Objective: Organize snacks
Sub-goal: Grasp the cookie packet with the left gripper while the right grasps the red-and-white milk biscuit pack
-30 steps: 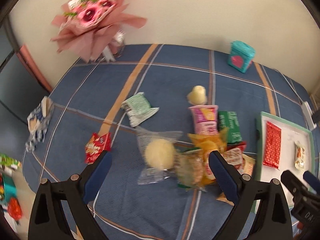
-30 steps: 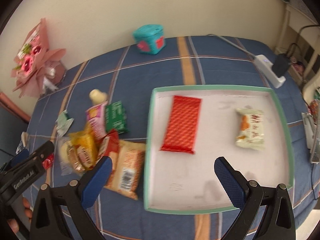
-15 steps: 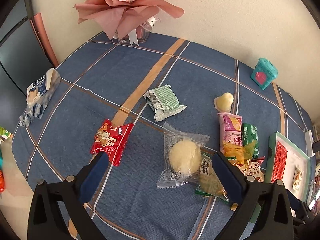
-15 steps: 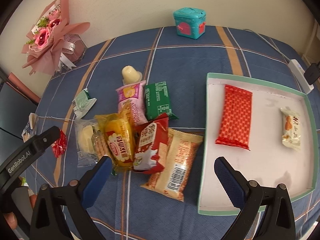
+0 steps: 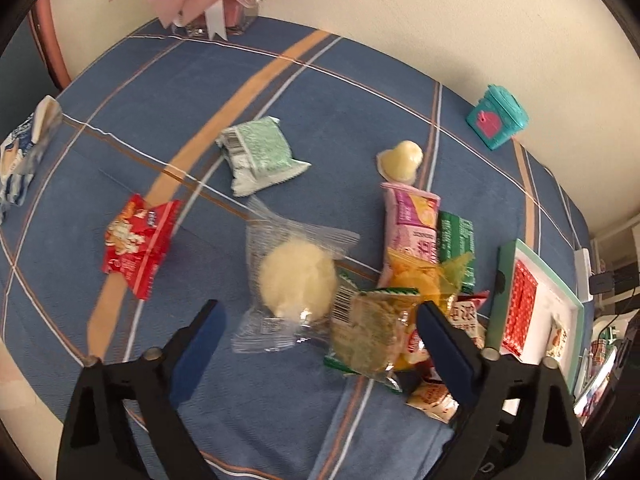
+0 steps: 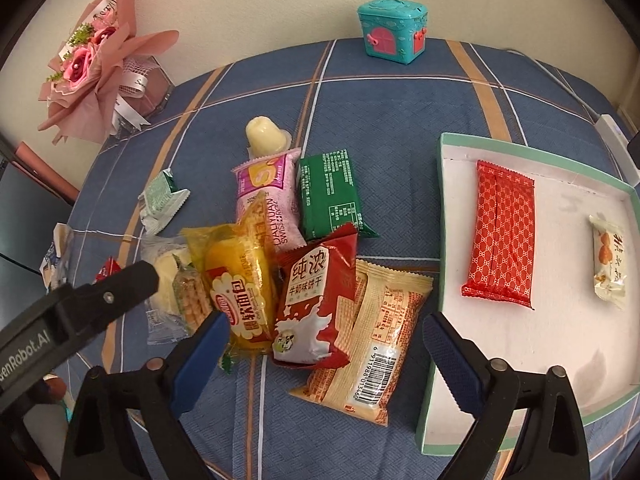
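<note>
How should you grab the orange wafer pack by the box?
Grip the orange wafer pack across its narrow width, coming down from above. It lies flat, and its upper end is tucked under the red milk-biscuit pack, so take the free lower half near the barcode.

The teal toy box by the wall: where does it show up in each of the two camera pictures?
Left wrist view: the teal box sits upper right, at the cloth's far edge by the wall.
Right wrist view: the same box sits top centre, slightly right, against the wall.
Shared landmark: the pale jelly cup in front of the box, at the far end of the snack pile.
</note>
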Motion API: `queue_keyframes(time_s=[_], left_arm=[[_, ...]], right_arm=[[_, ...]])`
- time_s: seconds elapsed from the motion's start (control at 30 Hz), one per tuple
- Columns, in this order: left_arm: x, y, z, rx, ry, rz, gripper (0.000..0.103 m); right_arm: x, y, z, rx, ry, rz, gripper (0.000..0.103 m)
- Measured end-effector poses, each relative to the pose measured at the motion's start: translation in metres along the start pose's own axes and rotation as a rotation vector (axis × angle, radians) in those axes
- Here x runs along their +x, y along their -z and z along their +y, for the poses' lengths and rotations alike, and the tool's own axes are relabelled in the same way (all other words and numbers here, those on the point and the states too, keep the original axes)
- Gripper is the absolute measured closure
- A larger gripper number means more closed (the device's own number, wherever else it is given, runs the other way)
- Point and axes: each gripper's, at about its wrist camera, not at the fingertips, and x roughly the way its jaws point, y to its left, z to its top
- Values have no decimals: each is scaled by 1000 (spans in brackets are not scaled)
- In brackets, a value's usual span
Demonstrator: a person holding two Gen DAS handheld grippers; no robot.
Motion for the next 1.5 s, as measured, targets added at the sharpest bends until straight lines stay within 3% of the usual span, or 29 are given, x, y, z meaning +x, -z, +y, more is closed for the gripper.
queue_keyframes(time_s=[0.23, 0.47, 0.7, 0.8, 1.07, 1.2, 1.5], left_arm=[[17, 5, -16, 14, 40, 59, 32], [26, 9, -20, 18, 49, 81, 44], [29, 10, -13, -26, 115, 93, 64], [25, 10, -9, -42, 106, 83, 64], [27, 8, 11, -114, 73, 87, 66], [28, 8, 10, -107, 68, 93, 66], [33, 6, -3, -76, 64, 109, 66]], right_arm=[[6, 1, 1, -28, 5, 4, 16], [11, 1, 6, -50, 29, 12, 16], [13, 3, 4, -50, 18, 22, 18], [12, 3, 5, -50, 16, 19, 23], [4, 1, 17, -93, 19, -2, 24], [9, 3, 25, -134, 47, 3, 30], [18, 9, 41, -265, 132, -1, 31]])
